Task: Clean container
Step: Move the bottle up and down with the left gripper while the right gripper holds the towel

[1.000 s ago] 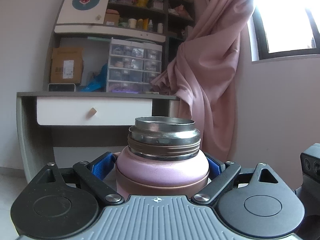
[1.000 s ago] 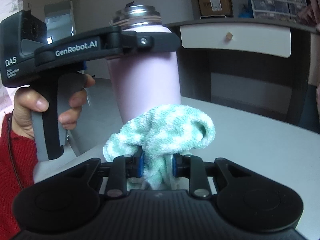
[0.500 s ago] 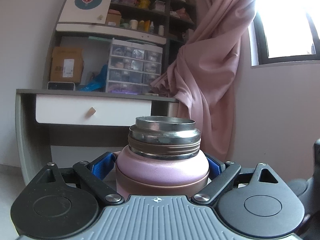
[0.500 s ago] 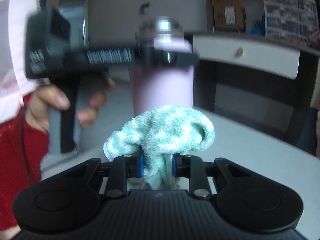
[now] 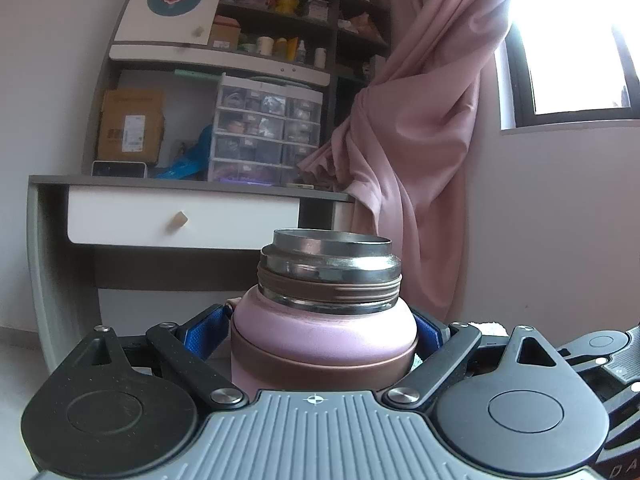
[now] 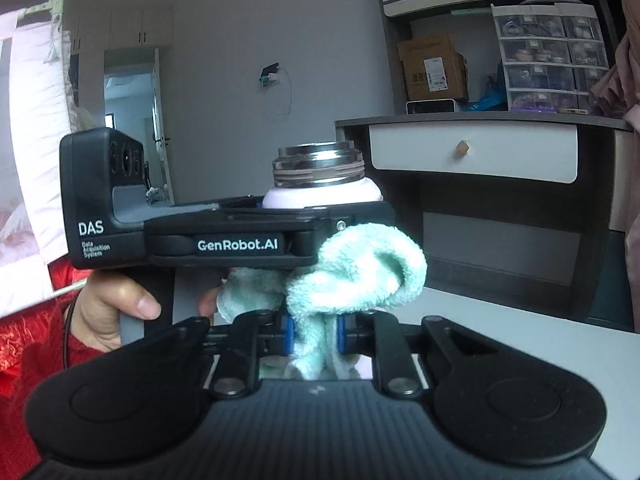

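Lower body of pink steel-necked flask [image 6: 320, 194] hidden behind left gripper [image 6: 320, 220] and mint terry cloth [image 6: 360, 268]. Flask base unseen in both views. Contents of clear drawer organiser [image 5: 266, 128] too small to identify.

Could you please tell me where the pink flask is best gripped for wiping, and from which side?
Grip the flask on its rounded shoulder, just below the threaded steel neck, coming in level from the side as the left gripper does. This probably leaves the open mouth and lower body free for the cloth.
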`<action>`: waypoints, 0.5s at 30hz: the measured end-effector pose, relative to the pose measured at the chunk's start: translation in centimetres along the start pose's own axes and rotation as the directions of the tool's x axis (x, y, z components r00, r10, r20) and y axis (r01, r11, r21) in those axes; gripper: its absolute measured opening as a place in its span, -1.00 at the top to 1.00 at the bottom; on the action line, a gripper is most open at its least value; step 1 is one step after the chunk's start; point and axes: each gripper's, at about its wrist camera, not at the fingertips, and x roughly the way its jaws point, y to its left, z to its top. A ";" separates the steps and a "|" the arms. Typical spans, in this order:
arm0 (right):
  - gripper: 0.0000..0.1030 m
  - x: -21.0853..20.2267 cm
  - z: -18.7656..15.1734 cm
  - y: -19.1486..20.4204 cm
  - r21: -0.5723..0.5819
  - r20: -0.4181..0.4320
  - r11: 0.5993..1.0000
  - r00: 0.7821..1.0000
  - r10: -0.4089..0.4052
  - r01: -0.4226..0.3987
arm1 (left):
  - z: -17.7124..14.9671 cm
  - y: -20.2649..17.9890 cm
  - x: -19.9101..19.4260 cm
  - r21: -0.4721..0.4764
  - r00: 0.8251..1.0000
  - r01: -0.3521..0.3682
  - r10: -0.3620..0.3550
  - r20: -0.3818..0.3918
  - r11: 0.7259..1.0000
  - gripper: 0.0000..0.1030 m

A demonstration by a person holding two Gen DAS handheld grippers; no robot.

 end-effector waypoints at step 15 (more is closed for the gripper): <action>0.63 3.0 -2.8 1.0 -0.058 -0.193 0.997 0.979 -0.069 0.059 | 0.2 0.0 0.1 0.004 1.000 0.000 0.000 0.000 1.000 -0.79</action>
